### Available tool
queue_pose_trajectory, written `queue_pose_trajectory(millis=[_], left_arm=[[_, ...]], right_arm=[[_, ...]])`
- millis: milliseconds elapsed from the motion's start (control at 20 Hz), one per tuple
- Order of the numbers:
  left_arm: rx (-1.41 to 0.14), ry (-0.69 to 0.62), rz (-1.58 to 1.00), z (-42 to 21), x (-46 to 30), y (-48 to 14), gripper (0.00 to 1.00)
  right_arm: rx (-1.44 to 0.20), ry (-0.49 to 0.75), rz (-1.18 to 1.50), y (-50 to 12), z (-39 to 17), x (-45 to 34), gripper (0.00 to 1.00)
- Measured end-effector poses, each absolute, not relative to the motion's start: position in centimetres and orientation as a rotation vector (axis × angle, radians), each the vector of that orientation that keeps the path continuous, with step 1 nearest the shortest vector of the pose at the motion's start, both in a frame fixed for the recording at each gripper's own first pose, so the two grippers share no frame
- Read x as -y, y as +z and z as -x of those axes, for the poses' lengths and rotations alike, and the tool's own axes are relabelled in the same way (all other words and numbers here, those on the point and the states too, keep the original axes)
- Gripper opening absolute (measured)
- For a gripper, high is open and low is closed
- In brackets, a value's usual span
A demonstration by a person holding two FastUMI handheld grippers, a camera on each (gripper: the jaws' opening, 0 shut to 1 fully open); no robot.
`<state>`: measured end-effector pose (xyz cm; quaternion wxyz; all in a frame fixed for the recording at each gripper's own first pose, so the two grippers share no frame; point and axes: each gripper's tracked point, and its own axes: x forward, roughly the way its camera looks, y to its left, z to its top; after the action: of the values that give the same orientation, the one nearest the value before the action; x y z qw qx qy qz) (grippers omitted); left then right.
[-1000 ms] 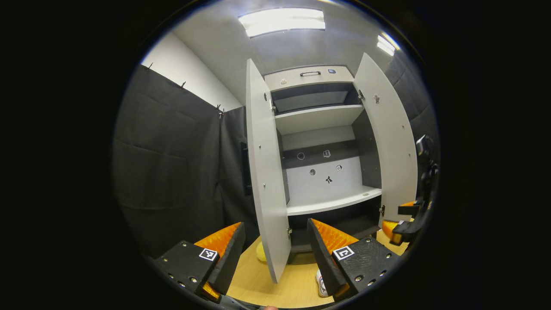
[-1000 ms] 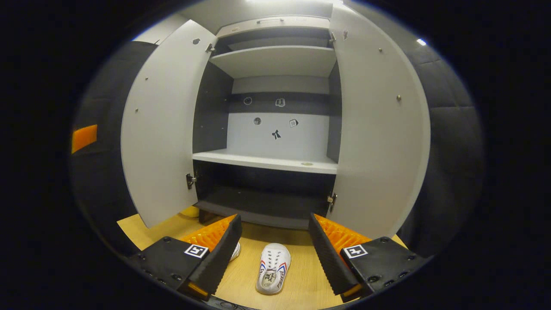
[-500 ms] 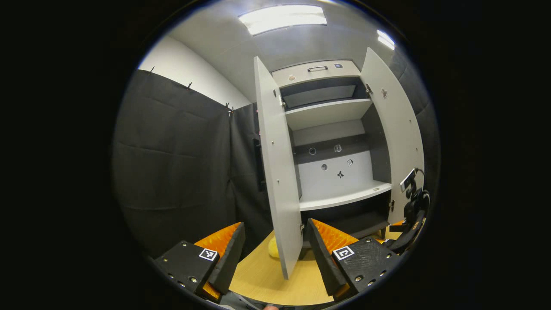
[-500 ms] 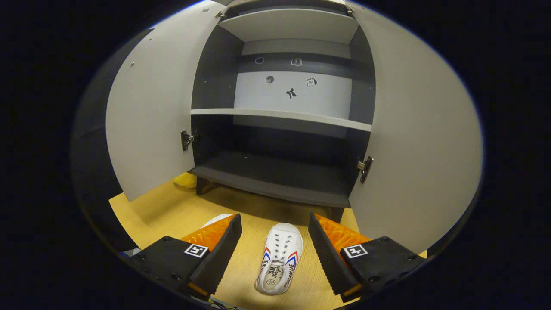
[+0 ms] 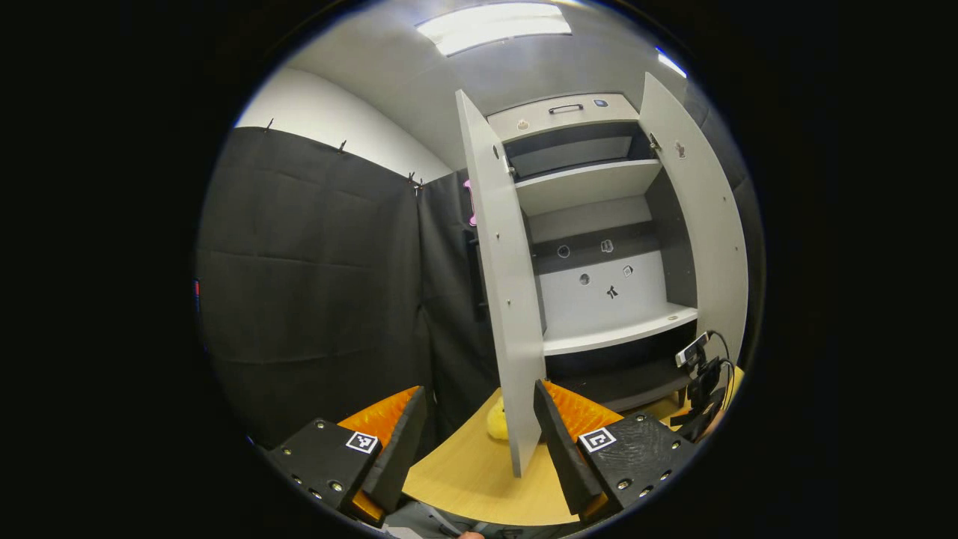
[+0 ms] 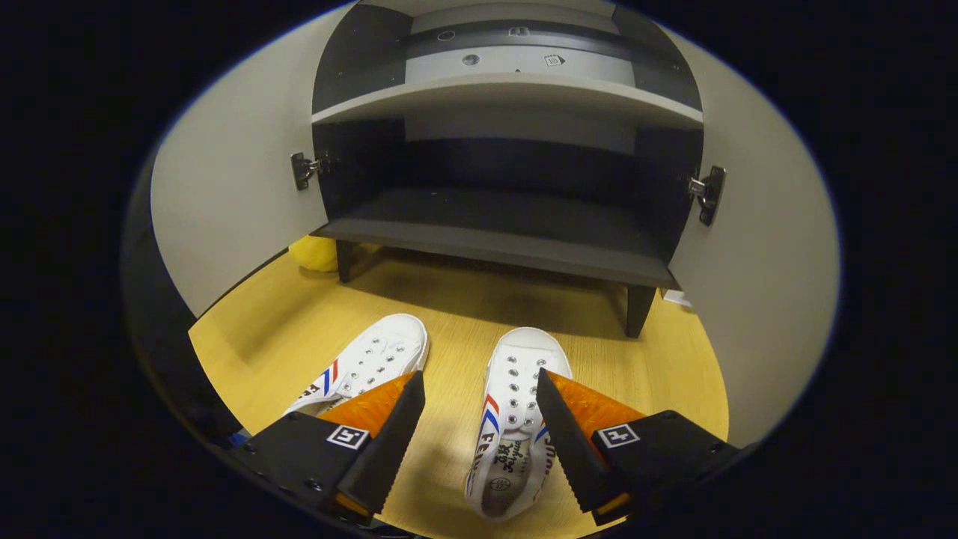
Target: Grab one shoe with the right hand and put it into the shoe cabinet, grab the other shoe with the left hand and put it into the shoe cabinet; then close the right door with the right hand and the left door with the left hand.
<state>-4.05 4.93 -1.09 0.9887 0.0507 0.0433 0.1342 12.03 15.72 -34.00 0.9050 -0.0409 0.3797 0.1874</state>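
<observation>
Above the right shoe (image 6: 513,419) we have dropped our right gripper (image 6: 479,389), spread wide; left gripper (image 5: 479,400) spread too; 2 shoes remain ungrasped.

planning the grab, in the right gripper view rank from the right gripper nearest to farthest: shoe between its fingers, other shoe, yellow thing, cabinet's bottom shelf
1. Shoe between the open fingers, centre.
2. Other shoe, left.
3. Bottom shelf and yellow thing by the cabinet's left leg: too close to call.

You can read no whole word. The right-hand shoe (image 6: 515,389) bears dark lettering on its side and insole, partly hidden and too small. A square coded tag (image 6: 346,436) sits on the right gripper (image 6: 479,383). The stickers (image 5: 612,292) on the back wall of the shoe cabinet (image 5: 591,187) are illegible.
</observation>
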Motion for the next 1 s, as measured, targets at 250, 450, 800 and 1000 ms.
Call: queue_pose_trajectory(millis=[250, 450, 800, 1000], left_arm=[[-0.092, 0.288, -0.118, 4.4, -5.2, -1.0, 0.78], [-0.097, 0.292, -0.124, 4.6, -5.1, -1.0, 0.78], [-0.096, 0.282, -0.123, 5.3, -3.6, -0.9, 0.78], [-0.098, 0.27, -0.124, 5.2, -2.4, -1.0, 0.78]], right_arm=[[-0.914, 0.381, 0.053, -37.9, -11.4, -15.9, 0.89], [-0.965, 0.342, 0.079, -39.6, -11.5, -15.4, 0.79], [-0.983, 0.3, 0.114, -40.6, -12.3, -14.8, 0.12], [-0.964, 0.296, 0.114, -40.0, -12.1, -14.8, 0.02]])
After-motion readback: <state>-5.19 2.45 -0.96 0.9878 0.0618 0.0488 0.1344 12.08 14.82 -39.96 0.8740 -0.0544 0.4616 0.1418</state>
